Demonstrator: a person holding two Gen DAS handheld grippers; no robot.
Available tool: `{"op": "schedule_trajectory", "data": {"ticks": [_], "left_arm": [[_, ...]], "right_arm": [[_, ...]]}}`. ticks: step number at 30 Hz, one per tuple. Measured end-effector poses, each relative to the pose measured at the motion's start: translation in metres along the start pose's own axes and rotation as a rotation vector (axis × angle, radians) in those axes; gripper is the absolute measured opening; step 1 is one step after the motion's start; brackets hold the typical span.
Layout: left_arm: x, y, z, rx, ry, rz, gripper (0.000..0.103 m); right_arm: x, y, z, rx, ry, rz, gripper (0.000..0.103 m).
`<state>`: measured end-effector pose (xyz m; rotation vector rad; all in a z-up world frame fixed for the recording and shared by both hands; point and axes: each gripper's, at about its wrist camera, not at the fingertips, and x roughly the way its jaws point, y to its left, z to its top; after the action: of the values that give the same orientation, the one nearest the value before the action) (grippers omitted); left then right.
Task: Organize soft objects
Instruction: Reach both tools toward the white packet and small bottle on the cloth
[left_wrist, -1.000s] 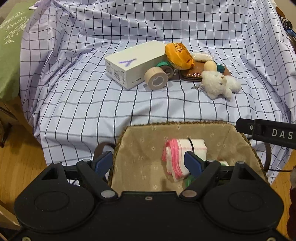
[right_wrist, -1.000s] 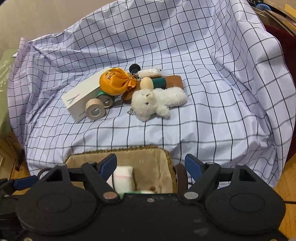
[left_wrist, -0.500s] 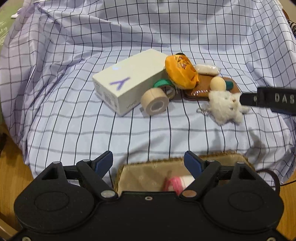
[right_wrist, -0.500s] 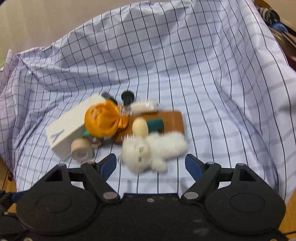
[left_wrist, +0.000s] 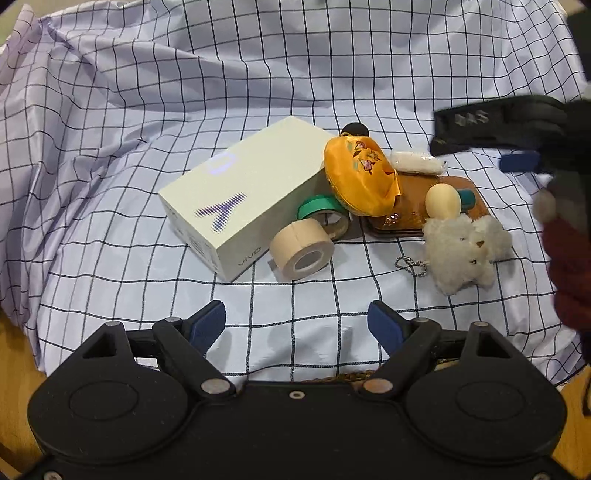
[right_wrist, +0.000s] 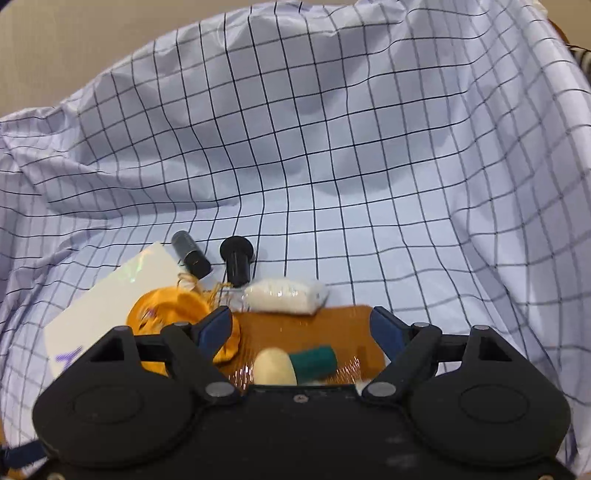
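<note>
Checked cloth (left_wrist: 110, 129), creased: fluffy cream bear (left_wrist: 461, 251) beside glossy brown pad (left_wrist: 402, 218); satin orange pouch (left_wrist: 360, 181) against matte white box (left_wrist: 236, 195); beige tape roll (left_wrist: 301, 249). Left tool (left_wrist: 297, 325) spread, empty; right tool (right_wrist: 301, 332) spread, empty

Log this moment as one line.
left hand-held gripper: open, empty | right hand-held gripper: open, above brown leather wallet | fluffy white plush bear: on checked cloth

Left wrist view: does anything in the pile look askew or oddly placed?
Yes. The orange pouch is perched tilted against the white box, overlapping the green tape roll; the beige tape roll stands on edge.
</note>
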<state>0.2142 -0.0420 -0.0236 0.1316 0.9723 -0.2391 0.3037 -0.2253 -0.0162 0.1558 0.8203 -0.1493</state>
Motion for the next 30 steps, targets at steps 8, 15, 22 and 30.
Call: {"op": "schedule_trajectory", "data": {"ticks": [8, 15, 22, 30], "left_arm": [[0.013, 0.010, 0.000, -0.021, 0.033, -0.004, 0.081], [0.018, 0.015, 0.000, -0.033, 0.043, -0.004, 0.081], [0.017, 0.020, 0.004, -0.035, 0.031, 0.004, 0.081], [0.016, 0.019, 0.014, -0.012, 0.010, 0.015, 0.081]], "right_arm": [[0.045, 0.009, 0.021, 0.027, 0.074, 0.001, 0.082], [0.071, 0.024, 0.022, -0.009, 0.126, -0.031, 0.082], [0.084, 0.021, 0.025, -0.001, 0.168, -0.037, 0.071], [0.092, 0.005, 0.025, 0.033, 0.198, -0.036, 0.040]]}}
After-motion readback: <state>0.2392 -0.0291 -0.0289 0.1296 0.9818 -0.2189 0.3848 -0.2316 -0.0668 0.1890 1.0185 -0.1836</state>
